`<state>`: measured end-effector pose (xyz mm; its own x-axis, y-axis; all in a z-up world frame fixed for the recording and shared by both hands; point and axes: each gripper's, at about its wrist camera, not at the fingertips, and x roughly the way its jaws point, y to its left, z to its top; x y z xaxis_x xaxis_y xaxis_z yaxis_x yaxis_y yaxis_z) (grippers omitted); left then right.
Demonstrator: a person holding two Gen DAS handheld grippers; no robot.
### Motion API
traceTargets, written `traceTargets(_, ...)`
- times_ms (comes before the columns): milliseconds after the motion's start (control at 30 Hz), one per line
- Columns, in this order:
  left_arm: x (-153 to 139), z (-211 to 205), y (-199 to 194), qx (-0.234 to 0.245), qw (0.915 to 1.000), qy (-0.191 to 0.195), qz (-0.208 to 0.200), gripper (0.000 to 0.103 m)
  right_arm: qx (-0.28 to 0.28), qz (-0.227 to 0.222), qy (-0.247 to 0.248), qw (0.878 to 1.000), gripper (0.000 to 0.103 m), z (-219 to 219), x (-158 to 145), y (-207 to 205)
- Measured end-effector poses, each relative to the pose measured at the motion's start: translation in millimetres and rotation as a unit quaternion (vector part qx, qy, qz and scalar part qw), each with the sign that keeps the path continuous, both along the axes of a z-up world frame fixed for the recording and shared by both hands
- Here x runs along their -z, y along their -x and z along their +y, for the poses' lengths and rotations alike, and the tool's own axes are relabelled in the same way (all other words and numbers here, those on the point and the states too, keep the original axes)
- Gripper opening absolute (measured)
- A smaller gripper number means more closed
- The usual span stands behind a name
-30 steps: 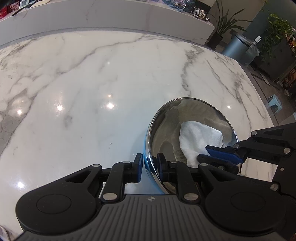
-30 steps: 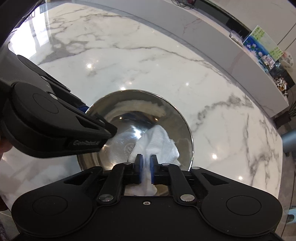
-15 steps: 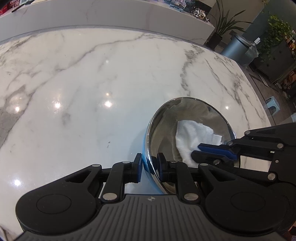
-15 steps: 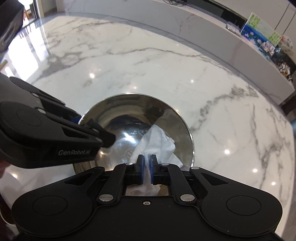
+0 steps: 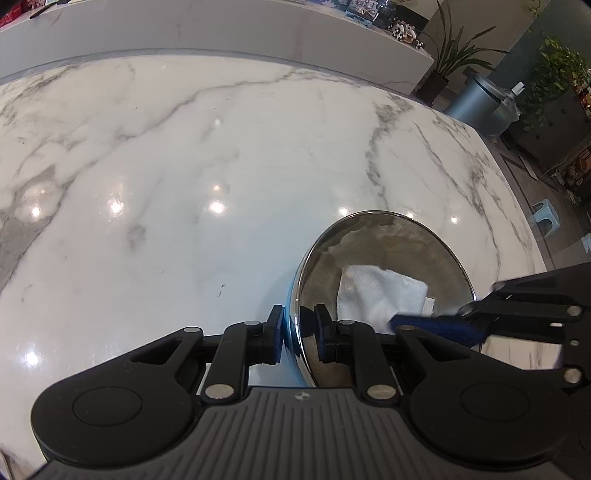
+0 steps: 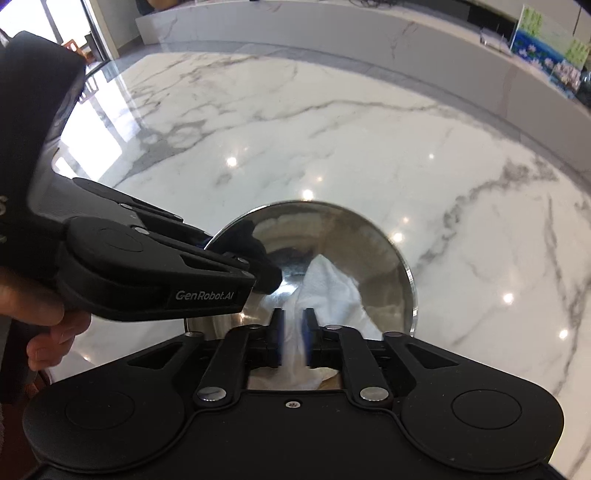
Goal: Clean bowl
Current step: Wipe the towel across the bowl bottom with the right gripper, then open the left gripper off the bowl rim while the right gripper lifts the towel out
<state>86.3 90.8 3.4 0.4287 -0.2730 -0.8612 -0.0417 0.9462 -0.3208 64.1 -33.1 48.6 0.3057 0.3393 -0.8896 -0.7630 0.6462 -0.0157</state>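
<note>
A shiny steel bowl (image 5: 388,240) (image 6: 332,229) stands on the white marble table (image 5: 184,166) (image 6: 332,129). My left gripper (image 5: 299,332) (image 6: 258,266) is shut on the bowl's near-left rim, one pad outside and one inside. A crumpled white cloth (image 5: 380,295) (image 6: 328,291) lies inside the bowl. My right gripper (image 6: 294,332) (image 5: 436,326) reaches into the bowl from the right. Its jaws are opening, and the cloth still sits between the parted blue pads.
A raised marble ledge (image 5: 184,29) runs behind the table, with picture cards (image 6: 546,55) on it. Beyond the table's right edge are a grey bin (image 5: 476,99), potted plants (image 5: 450,48) and a blue stool (image 5: 546,214). A hand (image 6: 44,317) holds the left gripper.
The right gripper's pads, pinched tight on the cloth before, have spread apart. The cloth now lies flatter in the bowl. The left gripper keeps its hold on the rim.
</note>
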Motion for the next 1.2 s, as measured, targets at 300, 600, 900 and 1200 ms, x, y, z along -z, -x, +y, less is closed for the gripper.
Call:
traceTargets(300,-1.5,-1.2,1.7,-0.002,1.0,-0.003,0.001,0.015,0.058,0.014,0.003,0.998,0.047,-8.8,6.7,-6.6)
traceTargets(600,-1.0,-0.9,1.3,-0.009,0.9999,0.006,0.004,0.017,0.06,0.011,0.019,0.998,0.063,6.7,16.6,-3.5)
traceTargets(900,-1.0,0.1,2.0,-0.014,0.9999,-0.001,0.007,0.023,0.057,0.01,0.033,0.998,0.019,8.1,18.4,-5.1)
traceTargets(1200,-6.3,-2.8,3.7,-0.02,0.9995,-0.025,0.001,0.024,0.064,-0.031,-0.011,0.997,0.014,-13.6,-6.1,4.1)
